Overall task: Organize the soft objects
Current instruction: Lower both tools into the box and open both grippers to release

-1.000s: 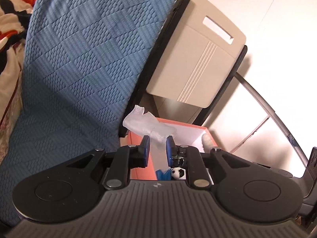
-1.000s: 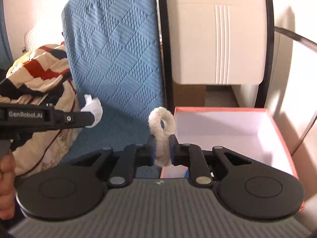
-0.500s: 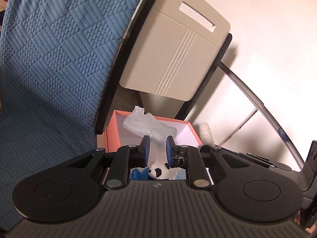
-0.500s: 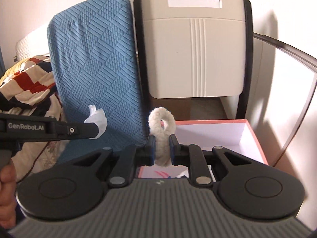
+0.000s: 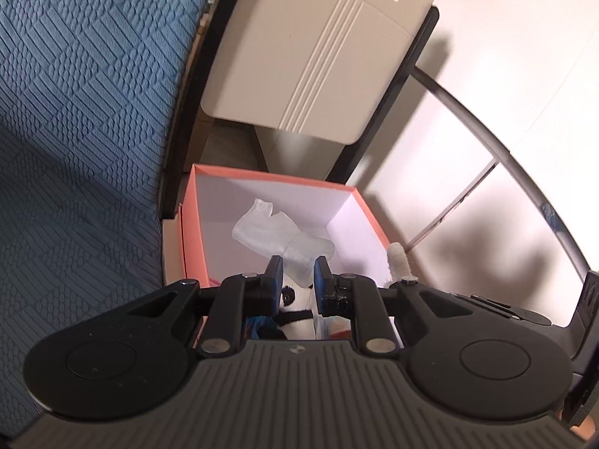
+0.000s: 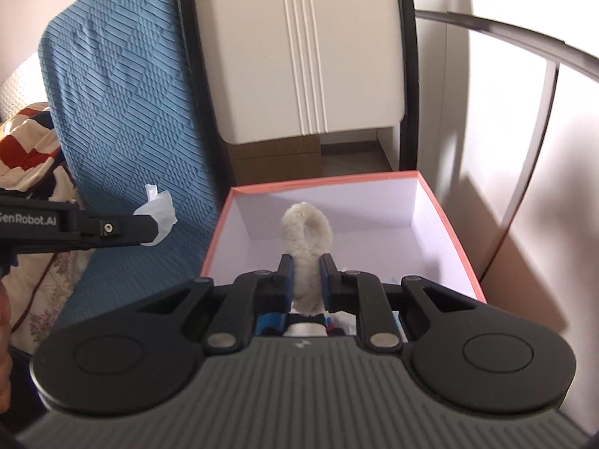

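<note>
Translucent white pouch [image 5: 279,234] pinched in left gripper [image 5: 295,275], now over the open pink box [image 5: 191,224]; a second ago it sat left of the box against the blue cushion [image 5: 86,112]. Fluffy white loop [image 6: 307,239] pinched in right gripper [image 6: 306,275], also closer over the box. Panda plush [image 5: 295,301] inside, near end. Left gripper side reads "GenRobot.AI".
</note>
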